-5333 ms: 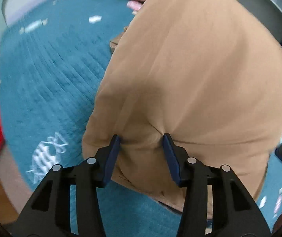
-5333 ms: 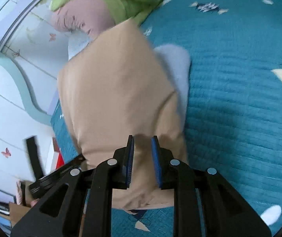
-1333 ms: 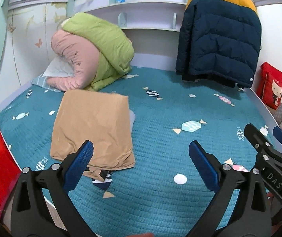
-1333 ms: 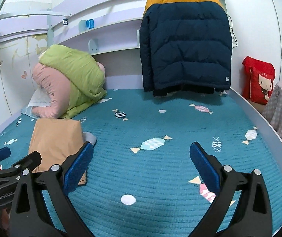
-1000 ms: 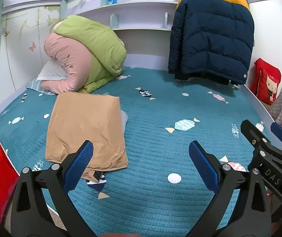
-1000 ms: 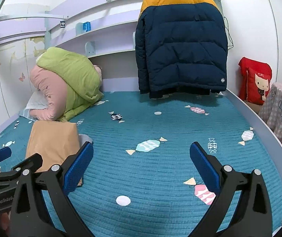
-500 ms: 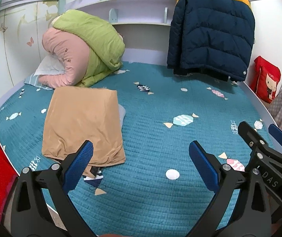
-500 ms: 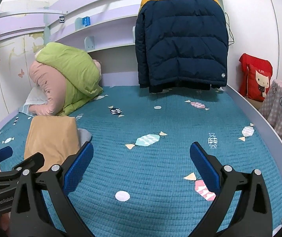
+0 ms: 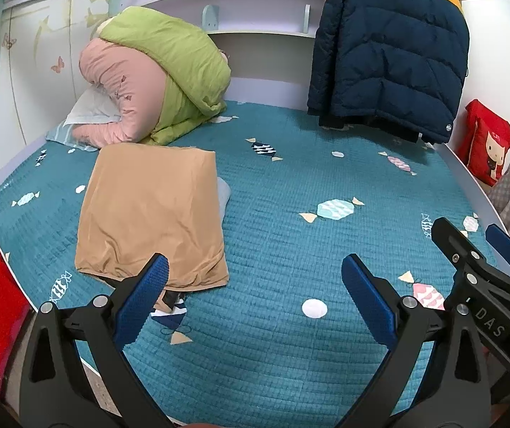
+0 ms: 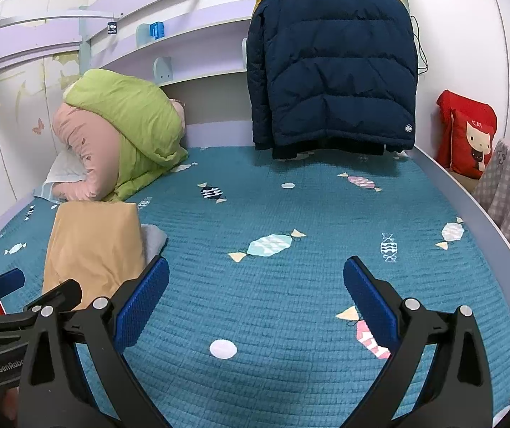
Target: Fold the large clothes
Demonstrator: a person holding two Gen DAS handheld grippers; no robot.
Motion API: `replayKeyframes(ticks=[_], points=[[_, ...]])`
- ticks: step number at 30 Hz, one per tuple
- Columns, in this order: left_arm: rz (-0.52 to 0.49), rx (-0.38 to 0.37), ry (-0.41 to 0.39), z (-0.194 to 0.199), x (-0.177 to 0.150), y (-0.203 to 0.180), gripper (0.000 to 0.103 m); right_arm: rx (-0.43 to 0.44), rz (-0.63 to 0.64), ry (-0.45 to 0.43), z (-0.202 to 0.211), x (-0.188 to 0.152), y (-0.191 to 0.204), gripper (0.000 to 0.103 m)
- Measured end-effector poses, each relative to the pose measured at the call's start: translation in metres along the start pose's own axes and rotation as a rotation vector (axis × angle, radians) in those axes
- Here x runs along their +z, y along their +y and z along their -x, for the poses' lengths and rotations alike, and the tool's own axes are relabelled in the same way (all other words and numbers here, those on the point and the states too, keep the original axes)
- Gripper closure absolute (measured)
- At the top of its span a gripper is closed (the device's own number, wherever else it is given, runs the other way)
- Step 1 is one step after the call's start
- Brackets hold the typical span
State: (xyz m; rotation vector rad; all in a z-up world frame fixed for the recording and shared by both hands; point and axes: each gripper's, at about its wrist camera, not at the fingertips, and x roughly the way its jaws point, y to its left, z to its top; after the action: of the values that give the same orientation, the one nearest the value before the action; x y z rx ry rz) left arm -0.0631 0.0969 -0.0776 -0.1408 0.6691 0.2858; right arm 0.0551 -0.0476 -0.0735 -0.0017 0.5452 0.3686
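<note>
Tan garment (image 9: pixel 151 210) lies folded on bed (image 9: pixel 273 249), soft, limp, light; grab at near hem corners. Left claw (image 9: pixel 255 285) and right claw (image 10: pixel 255 289) both wide, empty.

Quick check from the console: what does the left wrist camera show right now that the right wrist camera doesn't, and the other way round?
Only the left wrist view shows the near hem of the folded tan garment, with a dark striped bit poking out beneath it, and the right gripper at its right edge. Only the right wrist view shows the left gripper at its left edge, hiding the garment's near end. Both show the teal bedspread, the green and pink quilt, the hanging navy jacket, the red cushion, and each camera's own fingers spread wide and empty.
</note>
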Motion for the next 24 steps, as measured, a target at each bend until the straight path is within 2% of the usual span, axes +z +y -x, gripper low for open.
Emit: replayKeyframes(ticks=[24], points=[[0.008,-0.002,0.006,-0.0013,-0.0009,0.001,0.005,0.004,-0.008,0.018,-0.0041,-0.0005,-0.0011,0.008]])
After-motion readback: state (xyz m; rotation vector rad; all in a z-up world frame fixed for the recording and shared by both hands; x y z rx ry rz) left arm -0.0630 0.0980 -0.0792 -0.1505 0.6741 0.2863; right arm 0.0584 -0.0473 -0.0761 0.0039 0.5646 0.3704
